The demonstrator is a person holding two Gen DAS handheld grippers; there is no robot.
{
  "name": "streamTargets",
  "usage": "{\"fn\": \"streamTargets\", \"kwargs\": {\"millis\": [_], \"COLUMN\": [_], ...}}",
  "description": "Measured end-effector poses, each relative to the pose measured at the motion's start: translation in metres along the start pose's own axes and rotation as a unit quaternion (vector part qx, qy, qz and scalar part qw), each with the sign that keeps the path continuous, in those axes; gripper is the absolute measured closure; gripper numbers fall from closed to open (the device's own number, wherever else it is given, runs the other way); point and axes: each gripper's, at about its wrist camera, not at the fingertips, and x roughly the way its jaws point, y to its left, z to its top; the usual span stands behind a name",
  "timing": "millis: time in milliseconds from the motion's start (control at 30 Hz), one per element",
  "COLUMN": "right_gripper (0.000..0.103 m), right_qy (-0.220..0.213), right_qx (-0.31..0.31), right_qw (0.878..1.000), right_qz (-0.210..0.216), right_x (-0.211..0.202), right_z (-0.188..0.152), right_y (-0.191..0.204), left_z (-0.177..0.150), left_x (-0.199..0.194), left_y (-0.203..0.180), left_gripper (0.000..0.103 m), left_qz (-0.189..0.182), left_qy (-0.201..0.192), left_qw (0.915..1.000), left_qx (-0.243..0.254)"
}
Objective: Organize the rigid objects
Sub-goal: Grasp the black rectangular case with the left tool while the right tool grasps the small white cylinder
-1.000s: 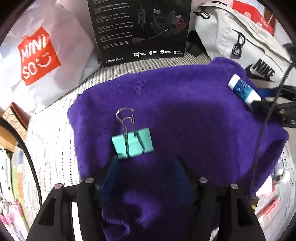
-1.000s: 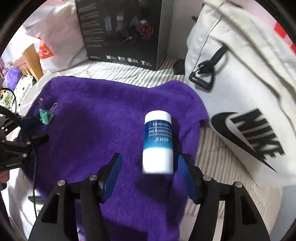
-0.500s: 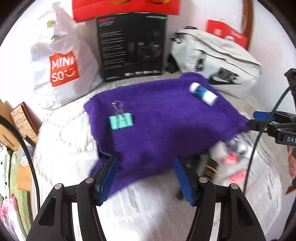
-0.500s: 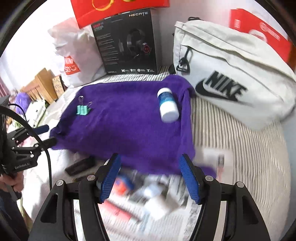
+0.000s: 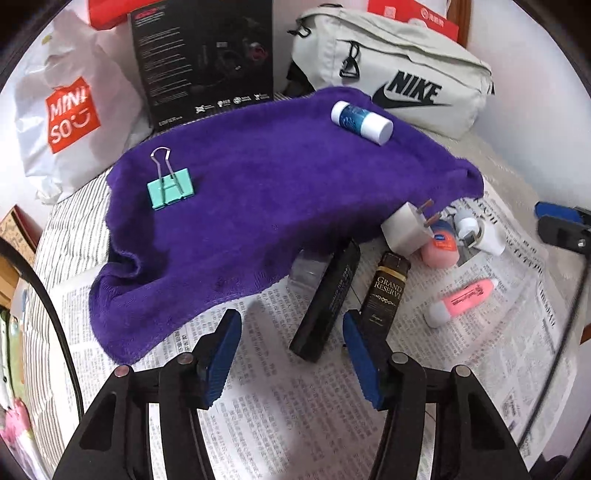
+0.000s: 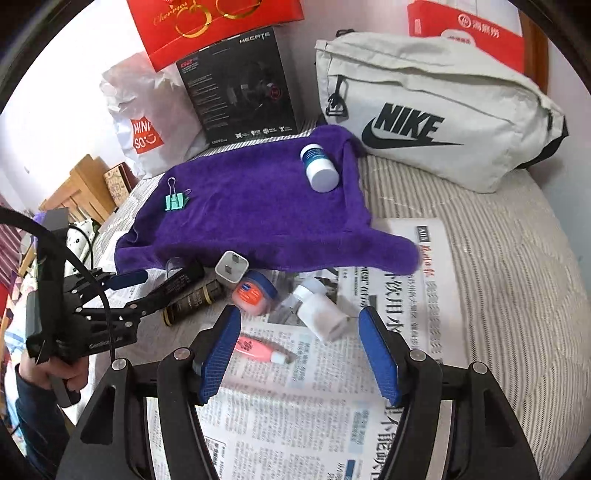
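A purple towel (image 5: pixel 277 192) (image 6: pixel 258 210) carries a teal binder clip (image 5: pixel 170 190) (image 6: pixel 175 202) and a blue-and-white bottle (image 5: pixel 360 120) (image 6: pixel 319 168). On the newspaper (image 5: pixel 295 424) (image 6: pixel 295 424) lie a long black box (image 5: pixel 328 295), a dark Grand Reserve bottle (image 5: pixel 386 291), a white plug (image 5: pixel 406 229), an orange tub (image 6: pixel 253 295), a pink tube (image 6: pixel 258 349) and a white bottle (image 6: pixel 321 314). My left gripper (image 5: pixel 291 328) (image 6: pixel 147 291) hovers over the black box's near end, jaws closing, pads touching nothing. My right gripper (image 6: pixel 299 321) (image 5: pixel 543 219) is open above the white bottle.
A grey Nike bag (image 6: pixel 436 110), a black headset box (image 6: pixel 240 88) and a white Miniso bag (image 5: pixel 66 110) stand behind the towel, with red boxes (image 6: pixel 214 22) above. Striped bedding (image 6: pixel 498 277) lies to the right. A hand (image 6: pixel 55 373) holds the left gripper.
Both grippers drew back from the towel, leaving the clip and the blue-and-white bottle lying on it. The newspaper with its small items came into view. The left jaws narrowed slightly.
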Motion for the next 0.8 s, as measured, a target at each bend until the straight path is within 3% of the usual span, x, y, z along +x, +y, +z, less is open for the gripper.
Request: {"fn": "streamTargets", "kwargs": {"millis": [300,367,467,800], "right_gripper": [0.037,0.037,0.037,0.037], "right_qy": [0.009,0.013,0.019,0.038], "right_qx": [-0.002,-0.003,-0.006,-0.004], "right_qw": [1.0,1.0,1.0,0.999], "right_qz": [0.002,0.003,0.003,0.001], "right_x": [0.006,0.009,0.013,0.026], "right_z": [-0.008,-0.009,-0.01,-0.014], "right_y": [-0.004,-0.003,-0.002,-0.005], "left_z": [0.008,0.009,0.009,0.008], "left_x": [0.01,0.01,0.01,0.008], "left_y": [-0.01,-0.012,-0.019,-0.026], "left_gripper": [0.063,0.077,0.087,0.087], "left_qz": [-0.005,-0.02,-0.026,-0.029], "left_qy": [0.013,0.014,0.016,0.022], "left_qw": [0.9989,0.9987,0.9978,0.9971], "left_qx": [0.044,0.044,0.06,0.066]}}
